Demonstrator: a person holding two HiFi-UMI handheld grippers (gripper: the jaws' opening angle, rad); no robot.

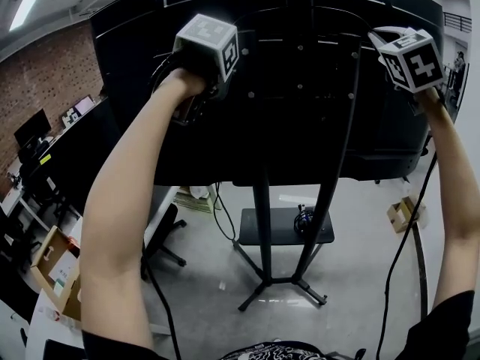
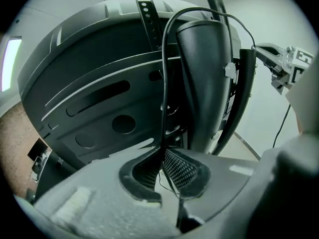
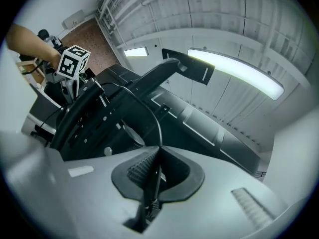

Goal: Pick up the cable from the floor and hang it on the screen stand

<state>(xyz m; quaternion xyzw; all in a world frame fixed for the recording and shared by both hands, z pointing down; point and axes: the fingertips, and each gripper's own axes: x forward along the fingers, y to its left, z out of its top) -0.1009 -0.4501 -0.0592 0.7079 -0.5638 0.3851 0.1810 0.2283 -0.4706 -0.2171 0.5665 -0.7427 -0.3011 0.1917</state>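
Note:
A thin black cable (image 2: 163, 83) rises from my left gripper (image 2: 163, 157), arcs over the top of the screen stand's column (image 2: 202, 73) and runs across to my right gripper (image 2: 285, 67). Both grippers are raised behind the big dark screen (image 1: 300, 118). The left gripper (image 1: 206, 47) is shut on the cable left of the column. The right gripper (image 1: 409, 60), at the screen's upper right edge, is shut on the cable (image 3: 160, 128) too, pinching it at the pads (image 3: 144, 166). From the right hand, the cable (image 1: 401, 246) hangs down to the floor.
The stand's legs (image 1: 262, 231) and a black shelf (image 1: 259, 235) holding a coiled item (image 1: 304, 220) are below. Cardboard boxes (image 1: 56, 268) (image 1: 401, 214) sit on the floor left and right. Desks with monitors (image 1: 34, 130) line the left wall; a chair base (image 1: 169, 242) is nearby.

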